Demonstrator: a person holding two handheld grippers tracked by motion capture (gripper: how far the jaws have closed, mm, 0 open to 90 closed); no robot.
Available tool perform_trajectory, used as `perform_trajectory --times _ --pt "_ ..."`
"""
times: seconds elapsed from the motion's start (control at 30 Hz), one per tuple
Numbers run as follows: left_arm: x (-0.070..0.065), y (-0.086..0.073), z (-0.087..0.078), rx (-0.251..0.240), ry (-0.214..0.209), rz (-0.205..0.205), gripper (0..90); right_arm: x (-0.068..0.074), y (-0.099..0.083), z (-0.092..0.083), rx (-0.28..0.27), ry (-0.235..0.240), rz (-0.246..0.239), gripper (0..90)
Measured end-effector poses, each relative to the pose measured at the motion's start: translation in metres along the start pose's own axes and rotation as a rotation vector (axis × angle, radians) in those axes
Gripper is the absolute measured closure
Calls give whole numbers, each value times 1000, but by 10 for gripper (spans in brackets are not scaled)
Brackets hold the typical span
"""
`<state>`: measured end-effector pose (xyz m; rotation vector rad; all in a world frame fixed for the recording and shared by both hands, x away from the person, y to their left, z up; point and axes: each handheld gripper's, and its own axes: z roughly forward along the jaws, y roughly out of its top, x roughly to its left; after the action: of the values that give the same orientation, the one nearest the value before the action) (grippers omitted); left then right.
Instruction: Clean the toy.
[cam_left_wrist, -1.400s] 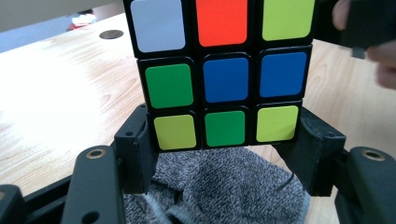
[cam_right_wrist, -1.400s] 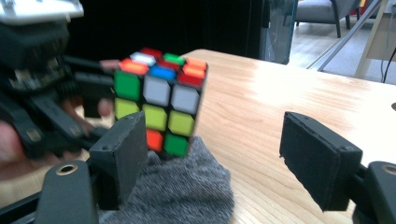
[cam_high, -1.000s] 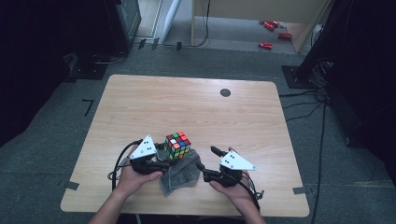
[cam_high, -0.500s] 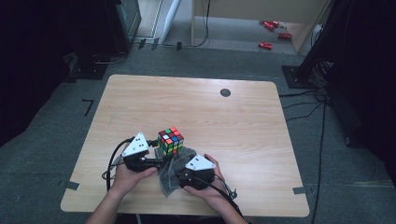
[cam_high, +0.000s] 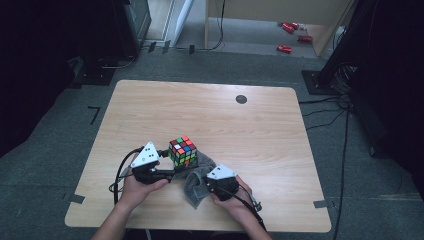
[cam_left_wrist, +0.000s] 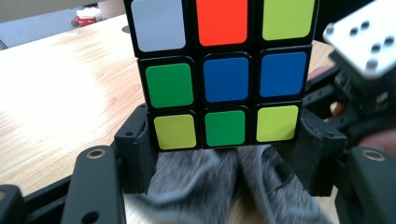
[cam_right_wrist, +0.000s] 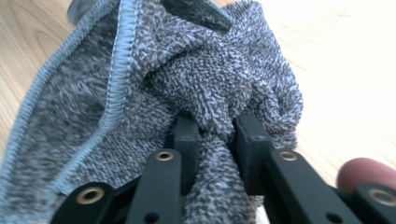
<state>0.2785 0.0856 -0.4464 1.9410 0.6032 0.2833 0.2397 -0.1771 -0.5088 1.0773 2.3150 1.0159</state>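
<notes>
— High view, near edge of the table (cam_high: 150, 100): we hold the puzzle cube (cam_high: 182, 151) in the left gripper (cam_high: 170, 172), its jaws set part-way open and pressed against the cube's two lower flanks. The cube stands upright, just off the wood, above one end of the grey cloth (cam_high: 196, 182).

— And from the left gripper view we see the same hold close up: the cube (cam_left_wrist: 224, 74) wedged between the two black jaws, a fold of cloth (cam_left_wrist: 219, 186) bunched right under its bottom row. What of our other hand?

— Our right gripper (cam_high: 207, 184) has just been closing, and the right gripper view shows its jaws drawn in tight on a pinch of the cloth (cam_right_wrist: 205, 84); the knit bulges out above and around them. So the cloth is ours on the right, the cube on the left.

— Then the move ahead, as we judge it, turns on one thing: the cube lies up and to the left of the right gripper, near it, with the cloth running between the two along a line from that gripper toward the cube's underside.

— Agreed. The right hand is the one with the cloth, and it would have to carry that pinch leftward and up to meet a cube face. The left hand only needs to keep the cube steady and turn a face toward it.
</notes>
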Motion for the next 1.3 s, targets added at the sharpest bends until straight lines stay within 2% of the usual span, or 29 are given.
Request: perform_trajectory --times 0.1,0.17,0.23,0.27,0.3,0.37,0.47,0.53,0.63,0.7,0.77,0.87,0.93,1.0,1.07,1.17,1.2,1.3 --pt "2 0 -2 -4 4 -7 346 -13 -2 -17 -14 4 20 756" --pt "3 -1 -2 0 4 -10 346 -17 -5 -28 -6 30 13 694" --pt "3 -1 -1 2 4 -7 347 -16 -8 -33 30 103 -23 556" --pt "3 0 0 0 2 -9 346 -14 -9 -34 42 135 -58 488" --pt "2 0 0 0 3 -5 346 -11 -10 -37 34 148 -90 450" --pt "1 1 0 -3 0 -6 346 -12 -7 -45 0 197 -116 390" --pt "2 1 0 -2 -1 -8 346 -22 -1 -56 -123 244 -85 311" --pt "3 1 0 -5 -5 -16 346 -27 2 -53 -185 251 -81 218" --pt "2 1 1 1 -12 -15 346 -24 5 -35 -172 247 -124 133" --pt "1 0 2 8 -17 -9 346 -19 8 -22 -144 283 -120 133" --pt "0 0 3 11 -21 -5 347 -16 9 -8 -98 274 -104 128" --pt "-1 -1 4 15 -25 -1 346 -12 6 8 -21 207 -101 130" --pt "-2 -1 5 17 -30 3 346 -9 4 13 28 145 -110 172" --pt "-4 -1 6 20 -33 6 346 -7 4 13 39 147 -98 250" --pt "-6 -1 7 19 -33 10 346 -6 4 11 43 144 -108 330" --pt "-9 -1 8 17 -18 14 346 -6 0 7 17 126 -110 586" --pt "-10 -2 9 21 -19 17 346 -7 -1 6 9 114 -105 643" --pt "-10 -3 11 26 -14 16 346 -13 -1 -1 -3 102 -81 713"
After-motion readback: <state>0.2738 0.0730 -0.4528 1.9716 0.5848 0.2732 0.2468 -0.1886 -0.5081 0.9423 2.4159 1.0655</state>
